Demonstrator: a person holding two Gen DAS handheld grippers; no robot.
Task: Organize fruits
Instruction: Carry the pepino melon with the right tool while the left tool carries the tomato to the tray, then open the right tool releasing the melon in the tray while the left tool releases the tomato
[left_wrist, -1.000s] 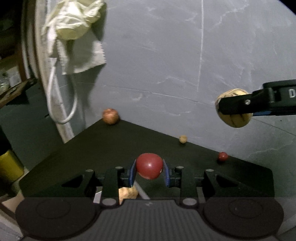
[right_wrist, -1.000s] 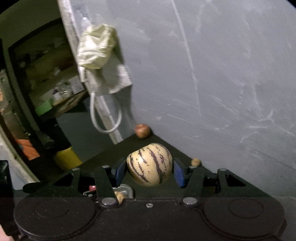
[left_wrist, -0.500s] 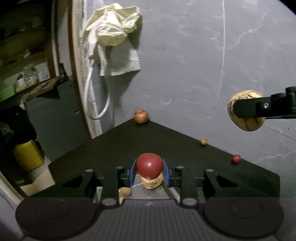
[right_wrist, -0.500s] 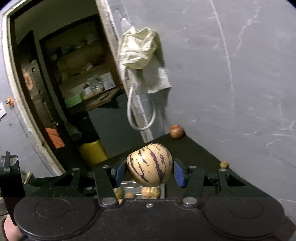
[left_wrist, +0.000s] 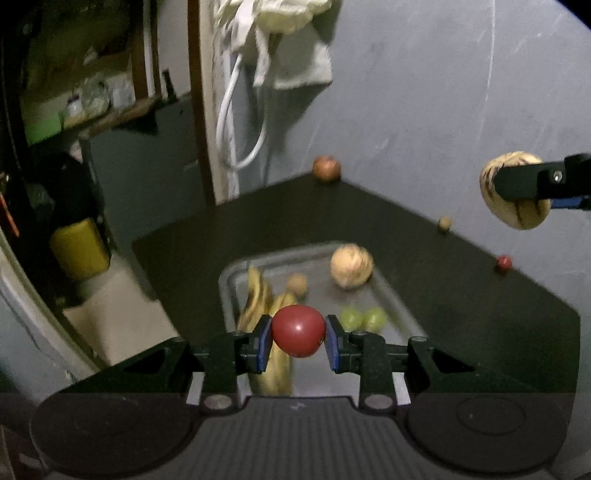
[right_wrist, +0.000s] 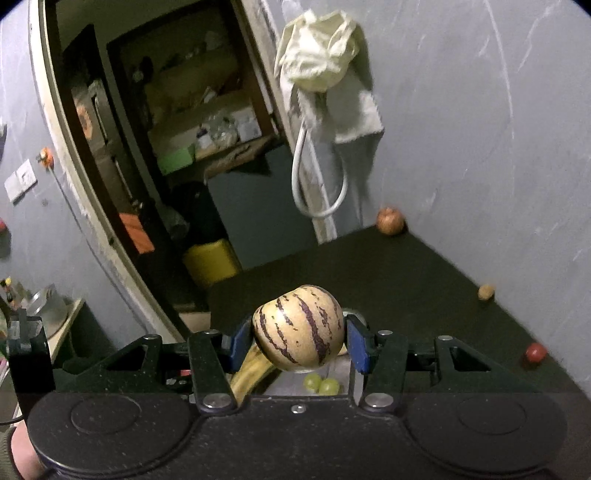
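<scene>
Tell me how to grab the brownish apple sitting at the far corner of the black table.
Grip the apple across its round middle, one finger on its left side and one on its right. Come from the front, over the open table: the wall sits close behind it, while both flanks look free. Both grippers are full now, so first free one.
</scene>
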